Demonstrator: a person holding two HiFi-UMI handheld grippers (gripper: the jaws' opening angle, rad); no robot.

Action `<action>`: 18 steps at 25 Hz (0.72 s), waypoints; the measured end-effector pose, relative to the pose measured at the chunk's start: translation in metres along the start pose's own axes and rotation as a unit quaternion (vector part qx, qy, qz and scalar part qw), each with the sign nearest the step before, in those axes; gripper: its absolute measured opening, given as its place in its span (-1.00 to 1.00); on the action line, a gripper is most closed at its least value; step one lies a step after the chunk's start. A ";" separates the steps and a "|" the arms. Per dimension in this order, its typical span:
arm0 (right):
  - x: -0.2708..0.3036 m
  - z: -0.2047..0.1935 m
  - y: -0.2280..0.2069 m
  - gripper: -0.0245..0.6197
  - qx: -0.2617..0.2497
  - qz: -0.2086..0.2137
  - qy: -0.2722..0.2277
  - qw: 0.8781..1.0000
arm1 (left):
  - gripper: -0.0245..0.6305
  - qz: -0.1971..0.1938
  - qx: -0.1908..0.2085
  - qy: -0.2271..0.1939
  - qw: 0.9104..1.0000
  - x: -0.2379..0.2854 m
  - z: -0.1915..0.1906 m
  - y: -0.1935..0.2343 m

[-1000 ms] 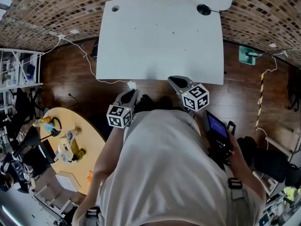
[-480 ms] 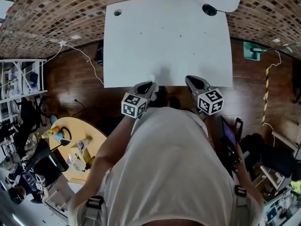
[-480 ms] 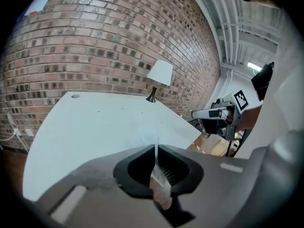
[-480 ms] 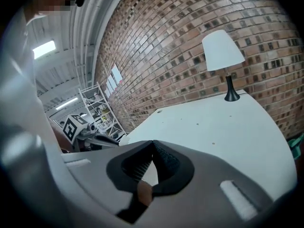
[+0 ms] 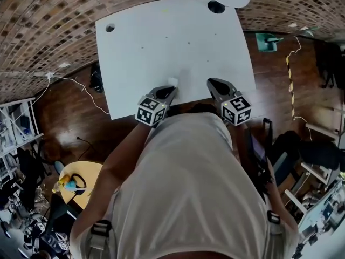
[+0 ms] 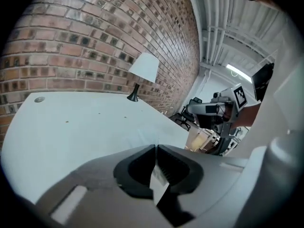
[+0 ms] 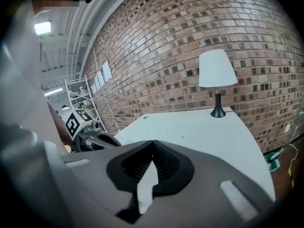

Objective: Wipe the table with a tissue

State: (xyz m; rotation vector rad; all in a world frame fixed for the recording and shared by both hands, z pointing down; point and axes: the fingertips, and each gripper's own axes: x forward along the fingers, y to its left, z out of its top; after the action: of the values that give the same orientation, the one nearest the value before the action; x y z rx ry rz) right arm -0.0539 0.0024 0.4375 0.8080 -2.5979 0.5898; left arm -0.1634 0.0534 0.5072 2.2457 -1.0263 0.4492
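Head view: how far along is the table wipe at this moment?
Done: the tissue is pinched in the left gripper, at the near edge of the table. In hand: positioning it there; contact with the top cannot be told. Left: the whole wipe, as small specks dot the surface. The right gripper is shut, seemingly empty.

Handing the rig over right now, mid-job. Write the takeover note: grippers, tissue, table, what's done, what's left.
Left gripper: jaws shut on the small white tissue, at the near edge of the white rectangular table.
Right gripper: jaws shut, nothing seen at its tip, also over the near edge.
Done: tissue is in hand.
Left: the whole wipe. The tabletop shows no sign of wiping yet. Mind the white-shaded lamp at the far right corner.
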 end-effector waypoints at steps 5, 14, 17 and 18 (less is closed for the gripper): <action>-0.003 -0.004 -0.022 -0.90 0.013 -0.037 -0.003 0.999 | -0.85 -0.015 0.010 -0.002 1.000 0.008 0.014 0.009; -0.002 -0.014 -0.070 -0.90 0.032 -0.022 0.009 0.999 | -0.85 0.007 -0.012 0.010 1.000 0.053 0.022 0.012; -0.005 -0.019 -0.088 -0.90 0.038 0.000 0.022 0.999 | -0.85 0.022 -0.030 0.019 0.999 0.075 0.023 0.003; -0.006 -0.021 -0.093 -0.90 0.040 0.009 0.028 0.999 | -0.85 0.025 -0.036 0.021 0.999 0.081 0.024 -0.001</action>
State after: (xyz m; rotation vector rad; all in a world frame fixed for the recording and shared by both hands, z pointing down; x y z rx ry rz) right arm 0.0114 -0.0542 0.4791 0.7816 -2.5471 0.7154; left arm -0.1093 -0.0073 0.5320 2.1412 -1.0627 0.4718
